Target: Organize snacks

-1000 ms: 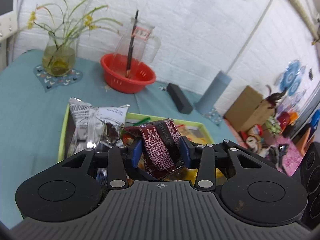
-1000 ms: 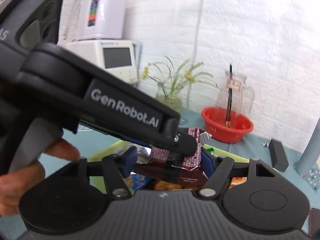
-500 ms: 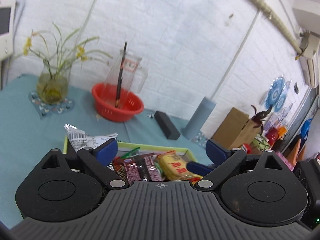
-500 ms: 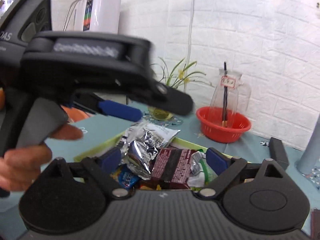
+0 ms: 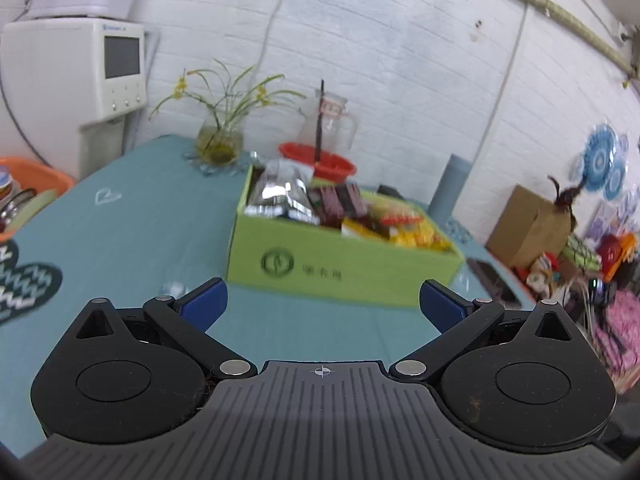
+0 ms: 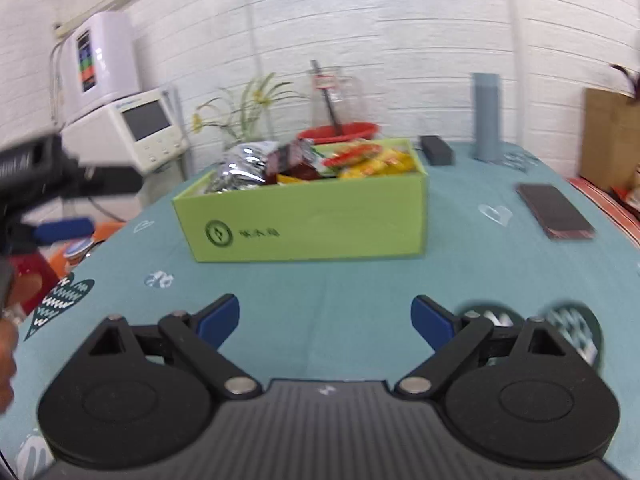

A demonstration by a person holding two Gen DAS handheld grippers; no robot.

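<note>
A lime-green box (image 5: 340, 264) stands on the teal tablecloth, filled with snacks: a silver packet (image 5: 280, 196), dark red bars (image 5: 336, 204) and yellow packets (image 5: 404, 228). The box also shows in the right wrist view (image 6: 304, 224), with the silver packet (image 6: 240, 168) at its left end. My left gripper (image 5: 322, 304) is open and empty, well short of the box. My right gripper (image 6: 325, 320) is open and empty, also back from the box. The left gripper's body (image 6: 36, 176) shows blurred at the left edge of the right wrist view.
Behind the box stand a red basket (image 5: 320, 164) with a glass jug, a vase of flowers (image 5: 218, 140), a grey cylinder (image 6: 486, 116) and a small black box (image 6: 436, 148). A dark phone (image 6: 554, 210) lies at the right. An orange basin (image 5: 28, 180) is off the table's left.
Both grippers let go of the dark red bar, opened, and pulled back from above the box. The bar now lies in the box and the whole box front is in view.
</note>
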